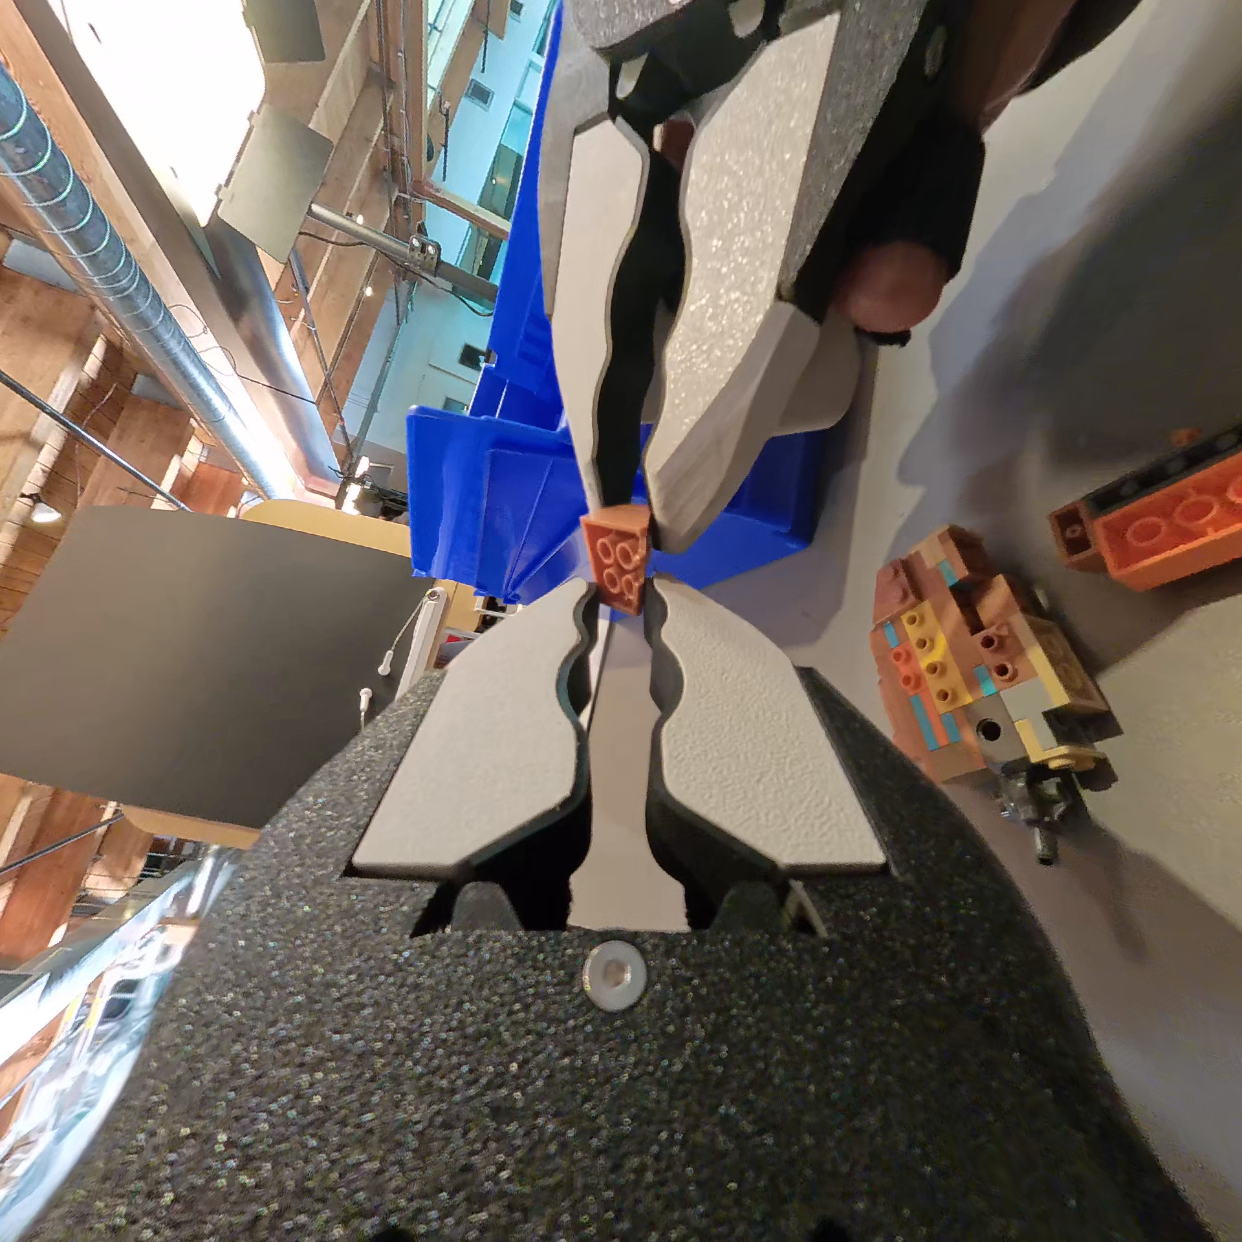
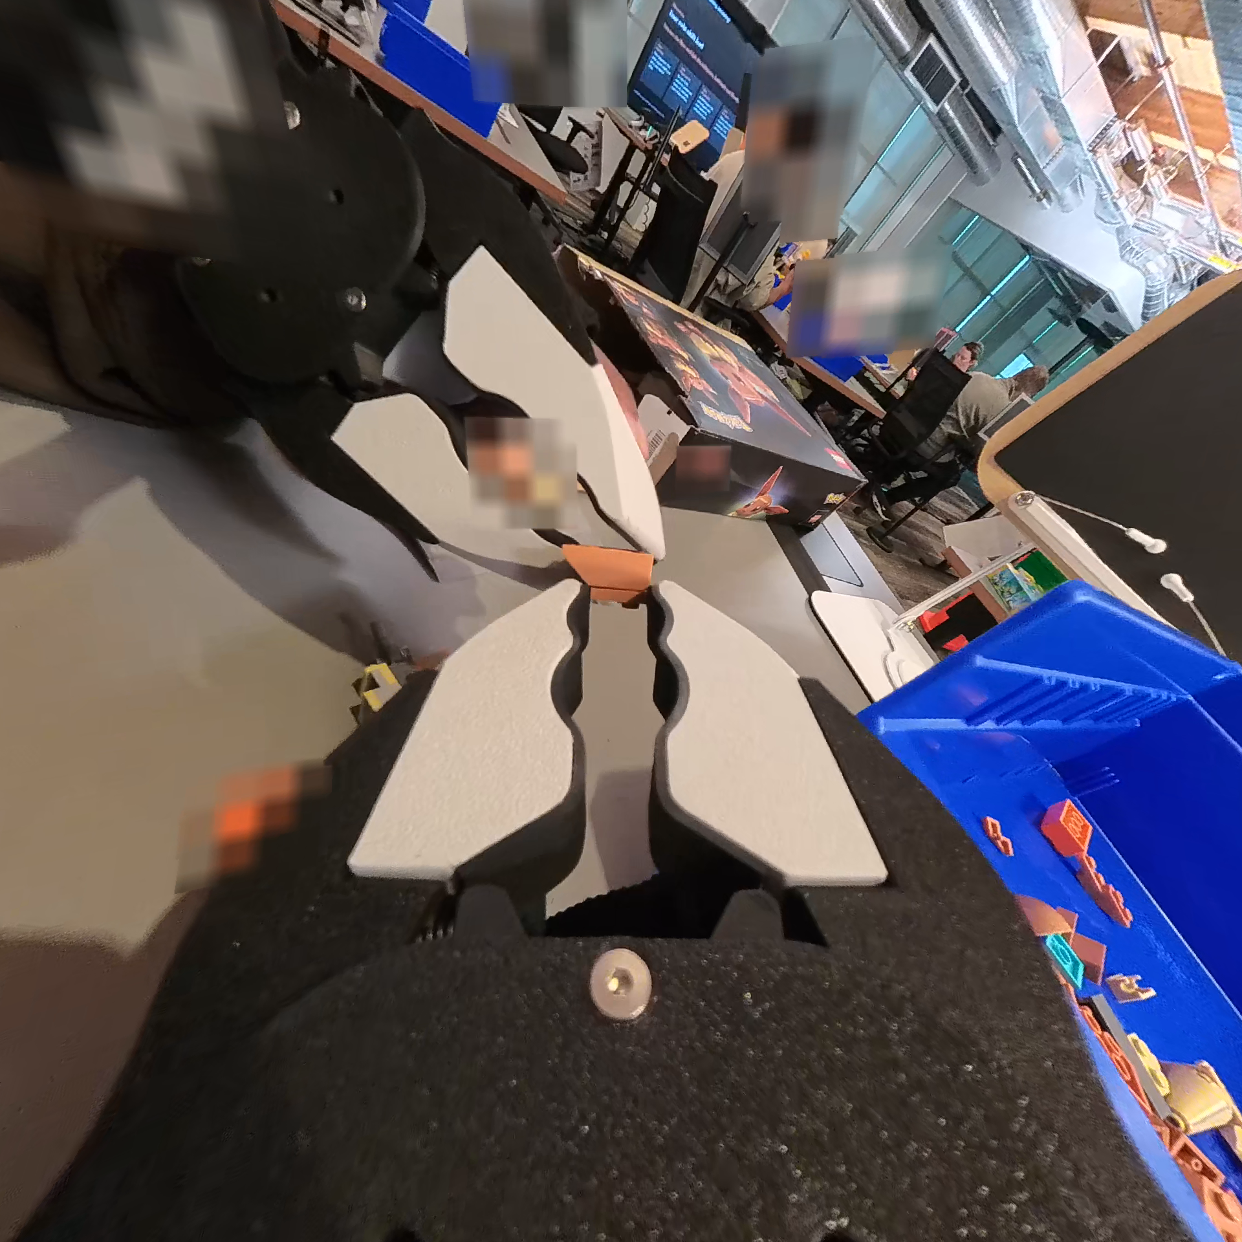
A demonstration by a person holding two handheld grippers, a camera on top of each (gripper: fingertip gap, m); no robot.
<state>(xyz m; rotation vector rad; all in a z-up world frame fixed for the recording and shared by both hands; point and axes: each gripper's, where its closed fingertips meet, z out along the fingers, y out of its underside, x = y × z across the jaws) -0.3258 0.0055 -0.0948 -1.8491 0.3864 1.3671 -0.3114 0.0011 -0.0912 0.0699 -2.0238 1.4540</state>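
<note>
the left hand-held gripper and the right hand-held gripper meet tip to tip, and both pinch the same small brown brick. each one has its two fingers closed tight on an end of it, so the brick hangs in the air between them, above the grey surface.

there is little room around the brick. the blue bin stands right behind the tips in the left wrist view, and its wall is close. to the right, a lumpy model made of brown, yellow and orange bricks lies on the surface, near but not touching. an orange brick block lies farther right, apart from the model. the bare grey surface between them leaves open room.

the right wrist view looks into the blue bin and shows loose orange, tan and teal bits at its bottom (the left view only shows the outside). it also shows a dark printed box lying far back on the surface.

the brick is reddish brown with round rings on its underside in the left view. its smooth side faces the right view.
</note>
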